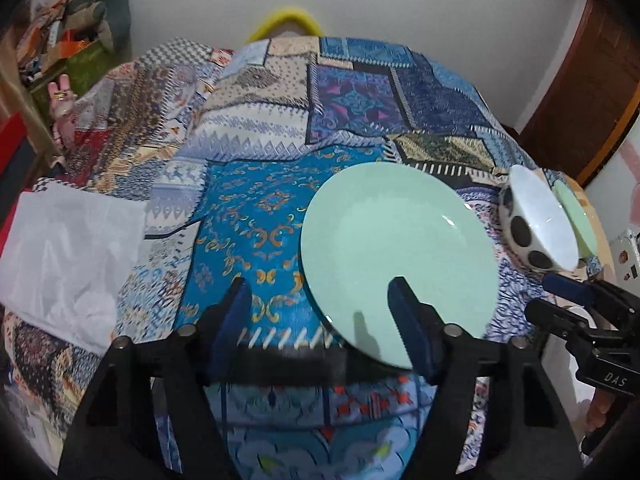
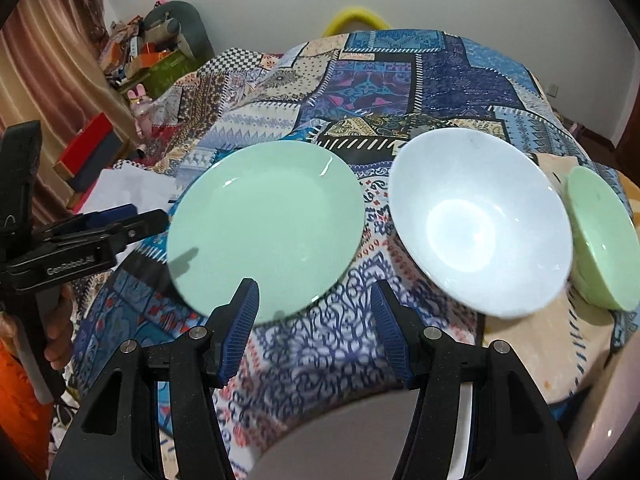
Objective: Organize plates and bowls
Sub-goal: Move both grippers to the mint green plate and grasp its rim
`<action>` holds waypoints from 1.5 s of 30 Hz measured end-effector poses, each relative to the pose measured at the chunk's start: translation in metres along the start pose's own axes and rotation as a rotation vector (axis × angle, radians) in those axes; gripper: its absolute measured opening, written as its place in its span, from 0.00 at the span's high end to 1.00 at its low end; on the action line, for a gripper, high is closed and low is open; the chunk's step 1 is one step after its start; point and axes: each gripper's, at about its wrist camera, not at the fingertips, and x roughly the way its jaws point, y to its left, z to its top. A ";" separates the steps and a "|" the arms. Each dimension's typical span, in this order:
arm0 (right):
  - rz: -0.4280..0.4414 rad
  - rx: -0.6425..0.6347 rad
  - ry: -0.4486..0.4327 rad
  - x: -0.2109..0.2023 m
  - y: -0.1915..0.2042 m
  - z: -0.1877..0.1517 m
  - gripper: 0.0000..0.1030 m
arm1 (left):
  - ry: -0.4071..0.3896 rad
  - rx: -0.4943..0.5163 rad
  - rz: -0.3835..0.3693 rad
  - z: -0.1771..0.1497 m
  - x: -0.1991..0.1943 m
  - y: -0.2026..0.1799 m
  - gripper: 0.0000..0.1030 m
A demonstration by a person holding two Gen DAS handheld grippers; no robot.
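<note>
So basically nothing was sorted yet at this point. Everything sat on its own on the patchwork cloth (image 2: 384, 80) covering the bench, nothing stacked.

Count as far as I could see: one green plate (image 2: 266, 232), one white bowl (image 2: 480, 220) with black dots on the outside, and one green bowl (image 2: 600, 236). So one plate and two bowls. They ran in a row along the near edge, the plate toward the left, the white bowl just beside it, and the green bowl at the right edge, touching or nearly touching the white one, couldn't tell which.

My left gripper (image 1: 320, 312) hung over the near rim of the plate, fingers released with nothing between them. My right gripper (image 2: 316, 312) hovered over the gap between plate and white bowl, fingers also spread and empty.

My guess was the whole job was still ahead: nest the bowls, then give the plate its spot. There was also a white sheet (image 1: 68, 256) at the left edge, not part of it.
</note>
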 end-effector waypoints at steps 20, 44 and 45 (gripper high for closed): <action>0.022 0.103 0.101 0.036 -0.017 0.010 0.78 | 0.056 0.099 -0.012 0.010 0.051 -0.003 0.69; 0.112 -0.093 0.222 0.033 0.016 -0.012 0.79 | 0.127 0.056 -0.007 -0.083 -0.018 0.017 0.71; 0.112 -0.084 0.226 0.038 0.015 -0.009 0.79 | 0.127 0.050 -0.003 -0.082 -0.018 0.017 0.71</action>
